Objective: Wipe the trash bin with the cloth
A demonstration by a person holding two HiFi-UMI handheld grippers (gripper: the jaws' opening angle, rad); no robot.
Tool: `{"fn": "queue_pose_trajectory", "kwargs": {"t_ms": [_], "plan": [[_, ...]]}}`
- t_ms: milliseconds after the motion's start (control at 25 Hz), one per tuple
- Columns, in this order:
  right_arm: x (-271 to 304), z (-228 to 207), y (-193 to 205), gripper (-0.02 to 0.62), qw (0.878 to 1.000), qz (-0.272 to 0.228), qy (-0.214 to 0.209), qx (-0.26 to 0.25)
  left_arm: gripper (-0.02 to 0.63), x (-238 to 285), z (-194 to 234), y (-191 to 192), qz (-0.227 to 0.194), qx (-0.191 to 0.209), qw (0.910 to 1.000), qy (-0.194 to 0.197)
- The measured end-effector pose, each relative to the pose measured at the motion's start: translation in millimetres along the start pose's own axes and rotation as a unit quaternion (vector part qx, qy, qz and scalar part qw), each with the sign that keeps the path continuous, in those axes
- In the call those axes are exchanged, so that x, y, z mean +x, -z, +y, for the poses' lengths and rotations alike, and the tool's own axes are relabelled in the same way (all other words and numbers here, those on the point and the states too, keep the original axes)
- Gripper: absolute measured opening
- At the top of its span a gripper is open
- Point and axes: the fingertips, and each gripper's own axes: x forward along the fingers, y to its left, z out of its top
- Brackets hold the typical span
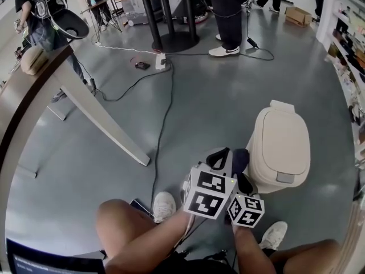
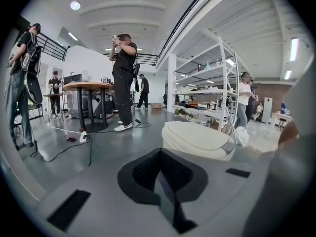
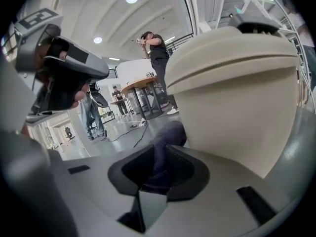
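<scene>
The left hand-held gripper (image 2: 160, 177) has its jaws pressed together with nothing between them. It hangs just to the left of the right one, so I think it takes no part in the wiping for now. To its right, the right hand-held gripper (image 3: 155, 171) pinches a dark blue cloth (image 3: 167, 136), and a fold of the cloth stands out ahead of the jaws. Straight ahead of this hand-held gripper, and a little to its right, rises the side wall of the beige trash bin (image 3: 232, 98), which stands on the grey floor (image 1: 217, 96) with its lid down. The end of the cloth is very near to the lower part of the wall, but I cannot tell if it is touching. From the left hand-held gripper the bin is ahead and to the right, somewhat apart. In my judgement the task is in its early or middle part: the cloth is taken and brought to the bin, but nothing on the surface shows which parts are already wiped, so I count the wall, the lid and the far side as left to do
</scene>
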Motion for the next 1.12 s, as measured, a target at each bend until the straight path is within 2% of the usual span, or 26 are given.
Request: {"fn": "queue_pose_trajectory", "kwargs": {"t_ms": [200, 360, 720, 1120], "plan": [[8, -6, 17, 0.077, 1.0, 0.018, 0.007, 0.006, -0.002, 6, 2, 11, 0.015, 0.003, 0.9999, -0.003], [14, -12, 32, 0.077, 0.999, 0.03, 0.018, -0.01, -0.003, 6, 2, 18, 0.022, 0.006, 0.9997, -0.001], [23, -37, 67, 0.077, 0.996, 0.059, 0.061, -0.009, -0.003, 7, 7, 32, 0.037, 0.014, 0.9992, -0.002], [37, -53, 117, 0.077, 0.99, 0.109, 0.083, 0.028, -0.003, 8, 4, 44, 0.049, 0.015, 0.9987, 0.006]]}}
